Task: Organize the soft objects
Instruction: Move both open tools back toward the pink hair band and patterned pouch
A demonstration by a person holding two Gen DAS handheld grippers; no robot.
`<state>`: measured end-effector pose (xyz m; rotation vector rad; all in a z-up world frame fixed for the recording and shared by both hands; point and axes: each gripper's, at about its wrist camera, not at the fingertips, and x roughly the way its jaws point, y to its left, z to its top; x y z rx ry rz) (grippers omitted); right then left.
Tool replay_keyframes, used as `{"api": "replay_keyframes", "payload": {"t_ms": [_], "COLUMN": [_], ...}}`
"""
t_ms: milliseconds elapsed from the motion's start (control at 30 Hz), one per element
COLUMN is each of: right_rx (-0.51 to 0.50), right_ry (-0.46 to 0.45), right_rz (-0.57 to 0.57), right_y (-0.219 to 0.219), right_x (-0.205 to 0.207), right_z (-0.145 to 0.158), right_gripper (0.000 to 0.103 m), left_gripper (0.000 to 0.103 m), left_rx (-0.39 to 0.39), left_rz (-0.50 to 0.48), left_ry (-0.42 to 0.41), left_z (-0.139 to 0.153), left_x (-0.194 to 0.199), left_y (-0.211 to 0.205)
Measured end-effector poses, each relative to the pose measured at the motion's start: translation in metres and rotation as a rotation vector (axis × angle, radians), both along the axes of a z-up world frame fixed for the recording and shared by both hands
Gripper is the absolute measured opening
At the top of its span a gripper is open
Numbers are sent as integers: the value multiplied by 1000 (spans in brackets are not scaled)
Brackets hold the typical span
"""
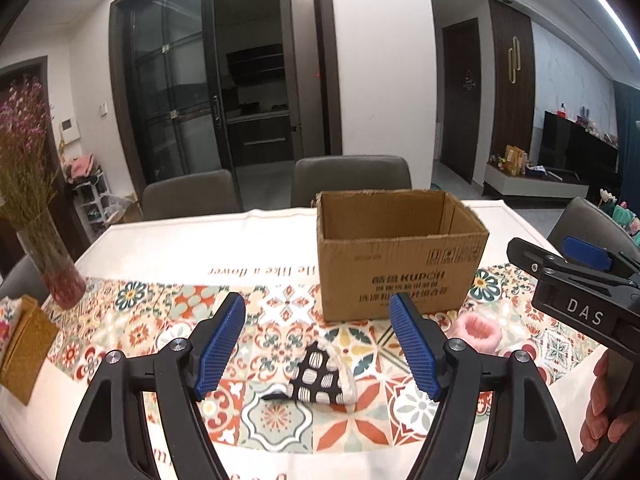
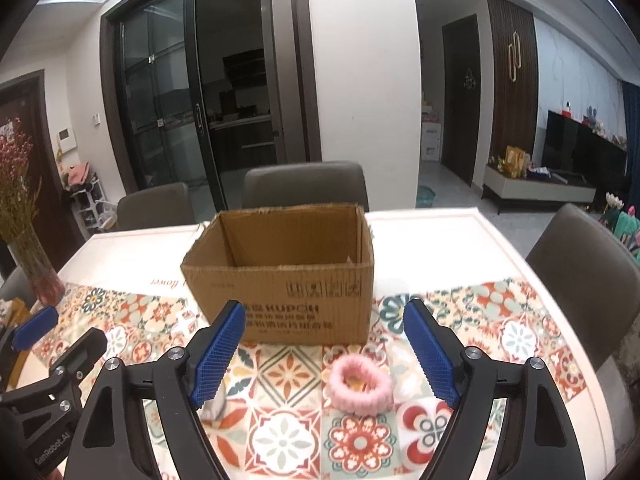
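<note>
While both of my tools hang above the patterned tablecloth [image 1: 280, 240], my left gripper [image 1: 318, 344] has its blue pads spread wide with nothing pressed between them, and the black-and-white patterned cloth [image 1: 320, 376] lies on the table just below and between those fingers, untouched. Ahead of that gripper and a little to its right stands the open cardboard box [image 1: 400, 276], upright, with its printed side facing me. My right gripper [image 2: 324, 354] is likewise parted and holds nothing; the pink fuzzy band [image 2: 359, 385] rests on the cloth between its fingers, nearer the right pad but apart from both. Straight ahead of this gripper is the same box, its near wall just beyond the fingertips. By my right gripper's left pad a pale edge of the patterned cloth peeks out. Far off to the left of both grippers stands a glass vase [image 1: 52, 272] of dried pink flowers, and grey chairs [image 2: 306, 184] sit behind the table beyond the box
</note>
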<state>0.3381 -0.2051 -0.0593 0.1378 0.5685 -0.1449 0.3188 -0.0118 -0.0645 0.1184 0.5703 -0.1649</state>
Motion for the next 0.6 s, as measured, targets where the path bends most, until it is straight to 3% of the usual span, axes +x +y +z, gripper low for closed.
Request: {"api": "replay_keyframes", "payload": {"t_ms": [600], "right_rx": [-2], "right_ry": [115], "right_rz": [1], "right_y": [-2], "right_x": [-18], "right_z": [-60], "right_gripper": [82], "left_gripper": [74], "left_rx": [43], "left_rz": [41], "left_ry": [93], "left_z": [-53], "left_x": [-20], "left_y": [-7]}}
